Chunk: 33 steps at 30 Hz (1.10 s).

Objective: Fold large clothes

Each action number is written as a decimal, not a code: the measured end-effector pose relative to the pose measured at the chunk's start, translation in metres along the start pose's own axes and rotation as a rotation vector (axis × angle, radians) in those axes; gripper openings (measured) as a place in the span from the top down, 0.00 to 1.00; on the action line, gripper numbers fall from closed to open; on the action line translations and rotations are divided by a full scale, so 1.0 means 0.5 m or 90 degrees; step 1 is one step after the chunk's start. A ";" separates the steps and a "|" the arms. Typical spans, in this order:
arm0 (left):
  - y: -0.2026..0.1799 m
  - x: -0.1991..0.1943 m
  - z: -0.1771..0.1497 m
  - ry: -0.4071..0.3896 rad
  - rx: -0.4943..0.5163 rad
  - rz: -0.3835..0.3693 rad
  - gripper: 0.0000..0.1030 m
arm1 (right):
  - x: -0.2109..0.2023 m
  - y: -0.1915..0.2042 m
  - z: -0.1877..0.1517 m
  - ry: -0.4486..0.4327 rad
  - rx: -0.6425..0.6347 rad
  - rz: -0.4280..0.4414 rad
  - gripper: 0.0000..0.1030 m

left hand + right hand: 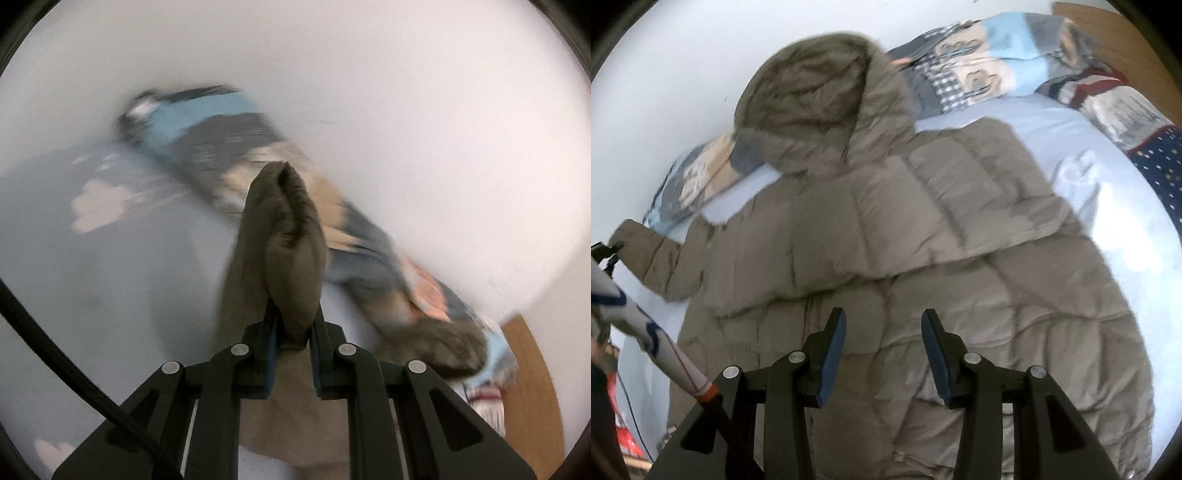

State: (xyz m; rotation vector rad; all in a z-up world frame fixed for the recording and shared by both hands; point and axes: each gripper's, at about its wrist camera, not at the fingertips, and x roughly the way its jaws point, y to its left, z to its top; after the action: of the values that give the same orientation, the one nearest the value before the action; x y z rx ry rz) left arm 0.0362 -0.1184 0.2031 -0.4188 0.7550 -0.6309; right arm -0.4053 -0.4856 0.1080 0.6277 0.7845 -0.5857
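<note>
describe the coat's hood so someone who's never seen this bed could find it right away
On the pale blue bed sheet lies a taupe quilted coat. Its hood tops the coat near the white wall, overlapping the patchwork quilt; it alone is plain taupe and rounded.

Plain white wall [683, 74] behind the bed. Pale blue bedsheet [1052, 122] over the bed. Patchwork quilt in blue, grey and beige [990, 62] bunched along the wall. Light brown wooden headboard [1115, 40] at the corner.
</note>
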 end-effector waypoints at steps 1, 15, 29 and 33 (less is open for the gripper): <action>-0.043 -0.008 -0.012 0.004 0.022 -0.014 0.86 | -0.006 -0.007 0.003 -0.005 0.008 0.000 0.55; -0.487 0.135 -0.473 0.258 0.216 -0.134 0.86 | -0.108 -0.132 0.040 -0.070 0.125 0.002 0.55; -0.524 0.099 -0.574 0.358 0.312 -0.121 0.39 | -0.104 -0.172 0.055 -0.056 0.191 0.104 0.55; -0.461 0.016 -0.516 0.282 0.274 -0.108 0.38 | -0.071 -0.144 0.058 -0.039 0.205 0.164 0.53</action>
State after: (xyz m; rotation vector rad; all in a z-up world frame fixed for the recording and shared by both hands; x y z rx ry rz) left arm -0.2363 -0.3269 0.1577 0.0608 0.9776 -1.0395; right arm -0.4616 -0.5457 0.1311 0.9860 0.5440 -0.4935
